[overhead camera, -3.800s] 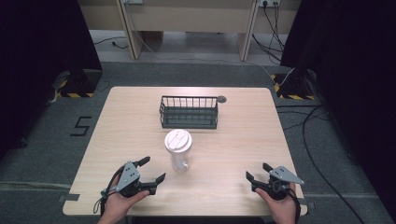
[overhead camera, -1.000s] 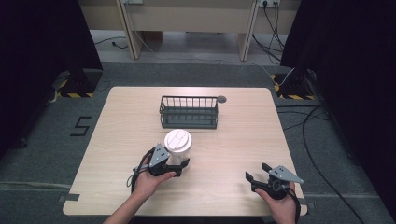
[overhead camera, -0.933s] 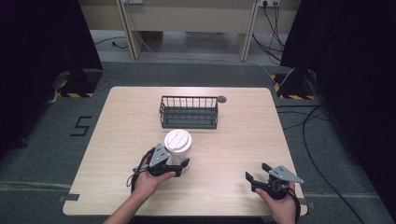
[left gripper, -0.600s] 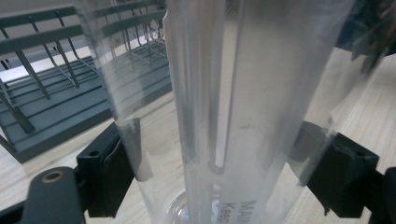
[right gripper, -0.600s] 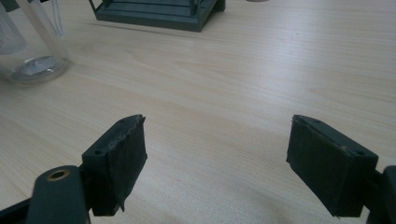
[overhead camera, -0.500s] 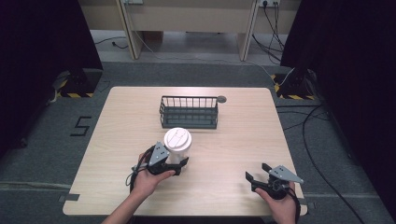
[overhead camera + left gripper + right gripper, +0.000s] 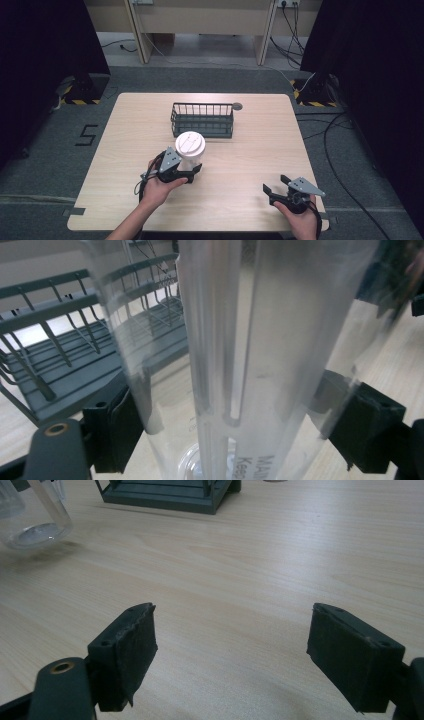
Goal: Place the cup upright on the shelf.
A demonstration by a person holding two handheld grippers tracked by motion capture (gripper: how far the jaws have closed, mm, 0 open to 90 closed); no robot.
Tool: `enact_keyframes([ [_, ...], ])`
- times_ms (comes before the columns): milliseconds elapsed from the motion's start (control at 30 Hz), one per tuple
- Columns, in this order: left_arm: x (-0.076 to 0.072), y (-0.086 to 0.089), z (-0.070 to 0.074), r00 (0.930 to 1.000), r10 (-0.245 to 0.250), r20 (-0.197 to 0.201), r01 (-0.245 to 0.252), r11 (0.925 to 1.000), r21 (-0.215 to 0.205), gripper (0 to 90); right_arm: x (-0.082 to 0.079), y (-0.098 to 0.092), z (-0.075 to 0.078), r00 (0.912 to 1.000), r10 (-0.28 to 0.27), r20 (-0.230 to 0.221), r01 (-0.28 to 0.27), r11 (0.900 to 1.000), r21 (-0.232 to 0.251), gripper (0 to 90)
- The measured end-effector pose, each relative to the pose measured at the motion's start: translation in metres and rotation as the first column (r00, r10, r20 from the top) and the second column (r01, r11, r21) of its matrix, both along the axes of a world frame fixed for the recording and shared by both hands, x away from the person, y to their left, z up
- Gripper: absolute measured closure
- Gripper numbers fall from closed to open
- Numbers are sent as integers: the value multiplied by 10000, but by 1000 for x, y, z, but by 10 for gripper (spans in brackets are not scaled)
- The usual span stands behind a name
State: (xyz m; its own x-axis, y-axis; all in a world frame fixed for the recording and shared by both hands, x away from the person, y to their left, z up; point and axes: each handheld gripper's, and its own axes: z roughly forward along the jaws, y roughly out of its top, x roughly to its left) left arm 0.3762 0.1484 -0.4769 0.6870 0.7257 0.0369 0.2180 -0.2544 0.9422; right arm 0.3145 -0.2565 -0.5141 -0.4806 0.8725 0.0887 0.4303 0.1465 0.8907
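gripping the clear lidded cup [image 7: 190,152] in front of the wire basket [image 7: 202,120], your left gripper [image 7: 181,170] clamps its fingers [image 7: 117,427] on its sides; your right gripper [image 7: 280,192] rests spread apart on the surface [image 7: 250,160].

A pale wooden surface [image 7: 260,150] stands on grey carpet [image 7: 350,165]. Dark curtains [image 7: 375,60] flank both sides. Beyond its far edge stands a light wood desk [image 7: 200,20] with cables [image 7: 295,20] trailing underneath. A "5" [image 7: 88,135] marks the floor by its left edge.
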Motion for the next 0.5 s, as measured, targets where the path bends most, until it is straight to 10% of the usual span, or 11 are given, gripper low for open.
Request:
enact_keyframes([
  [500, 12, 5, 13, 9995, 298, 139, -301, 9994, 179, 178, 0, 0, 0, 10000, -1, 0, 1, 10000, 28, 202],
])
